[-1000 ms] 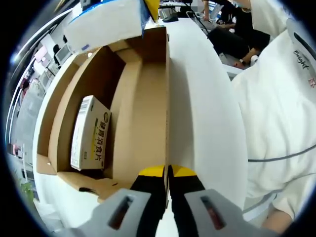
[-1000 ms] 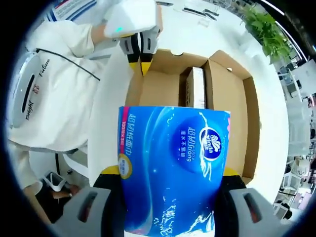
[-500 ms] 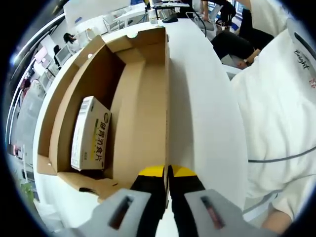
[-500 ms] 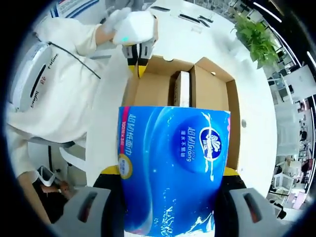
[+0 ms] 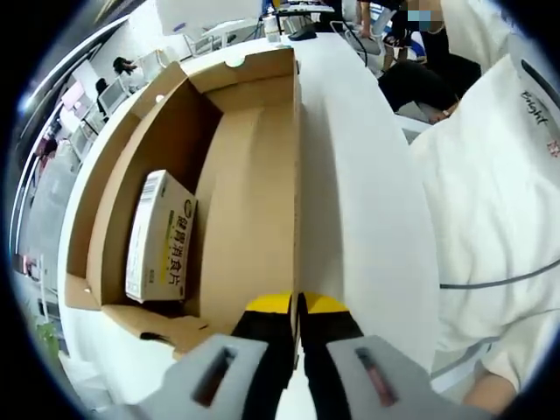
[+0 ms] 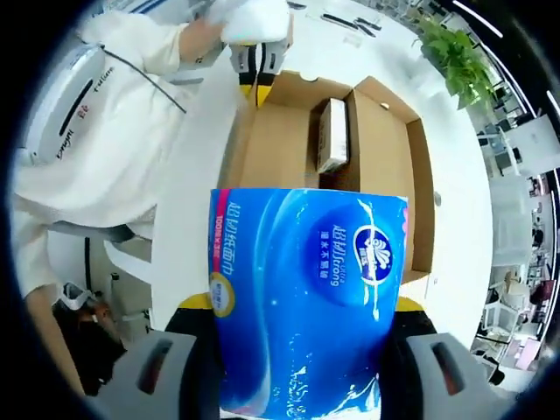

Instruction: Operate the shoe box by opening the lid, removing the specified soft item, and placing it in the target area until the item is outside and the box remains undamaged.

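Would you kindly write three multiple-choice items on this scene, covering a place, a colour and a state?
1. Where is the small white carton?
A. inside the cardboard box
B. on the bare table
C. in the left gripper

2. What colour is the tissue pack?
A. green
B. blue
C. red

3. How does the left gripper stand?
A. wide open
B. shut on the box wall
C. shut on the pack

Key: 1 A, the small white carton lies in the cardboard box. 2 B, the tissue pack in the right gripper is blue. 3 B, the left gripper pinches the wall.

Open brown cardboard shoe box (image 6: 385,166) at twelve o'clock; glossy blue soft tissue pack (image 6: 306,302), apparently lifted clear, at six o'clock
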Action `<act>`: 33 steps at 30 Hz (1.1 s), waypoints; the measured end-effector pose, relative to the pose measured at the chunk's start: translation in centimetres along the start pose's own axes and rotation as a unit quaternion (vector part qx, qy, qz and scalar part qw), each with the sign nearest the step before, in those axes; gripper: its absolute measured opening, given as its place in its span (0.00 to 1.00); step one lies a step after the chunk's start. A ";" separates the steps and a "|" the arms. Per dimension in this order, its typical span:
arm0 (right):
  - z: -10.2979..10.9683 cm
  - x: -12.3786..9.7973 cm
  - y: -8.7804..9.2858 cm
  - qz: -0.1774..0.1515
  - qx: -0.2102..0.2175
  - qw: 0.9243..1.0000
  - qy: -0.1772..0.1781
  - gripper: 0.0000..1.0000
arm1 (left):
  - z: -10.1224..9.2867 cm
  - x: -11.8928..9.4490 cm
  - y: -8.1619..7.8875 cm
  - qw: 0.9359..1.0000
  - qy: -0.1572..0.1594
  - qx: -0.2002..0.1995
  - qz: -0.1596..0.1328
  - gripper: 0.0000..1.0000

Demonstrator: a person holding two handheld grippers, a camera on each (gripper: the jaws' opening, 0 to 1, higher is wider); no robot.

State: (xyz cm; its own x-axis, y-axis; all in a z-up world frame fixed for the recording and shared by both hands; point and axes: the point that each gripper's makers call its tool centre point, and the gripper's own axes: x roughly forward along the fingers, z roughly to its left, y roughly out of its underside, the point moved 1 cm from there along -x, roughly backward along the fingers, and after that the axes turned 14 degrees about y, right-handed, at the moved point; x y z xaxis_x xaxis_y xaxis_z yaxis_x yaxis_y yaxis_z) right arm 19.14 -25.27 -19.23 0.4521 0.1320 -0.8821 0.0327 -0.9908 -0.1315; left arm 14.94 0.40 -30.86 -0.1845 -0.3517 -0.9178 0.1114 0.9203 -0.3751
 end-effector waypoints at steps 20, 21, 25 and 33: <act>0.6 0.6 4.9 0.038 0.020 0.999 0.003 0.70 | -0.1 0.1 -0.1 1.000 0.001 0.000 -0.001 0.02; 0.6 0.7 5.1 0.038 0.019 0.999 0.006 0.70 | -0.1 0.1 -0.1 1.000 0.001 0.000 0.000 0.02; 0.8 1.1 6.3 0.044 0.025 0.999 0.013 0.70 | -0.1 0.0 -0.1 1.000 0.001 -0.001 -0.001 0.02; 1.3 0.8 7.6 0.054 0.031 0.998 0.008 0.71 | 0.2 0.0 -0.1 1.000 0.001 -0.002 0.001 0.02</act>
State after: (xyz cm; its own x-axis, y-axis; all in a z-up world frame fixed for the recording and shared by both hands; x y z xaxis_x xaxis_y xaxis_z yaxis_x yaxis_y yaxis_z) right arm 18.54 -32.69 -21.50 0.4637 0.0245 -0.8856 -0.0718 -0.9953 -0.0651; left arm 15.09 0.31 -30.87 -0.1856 -0.3504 -0.9180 0.1086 0.9212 -0.3736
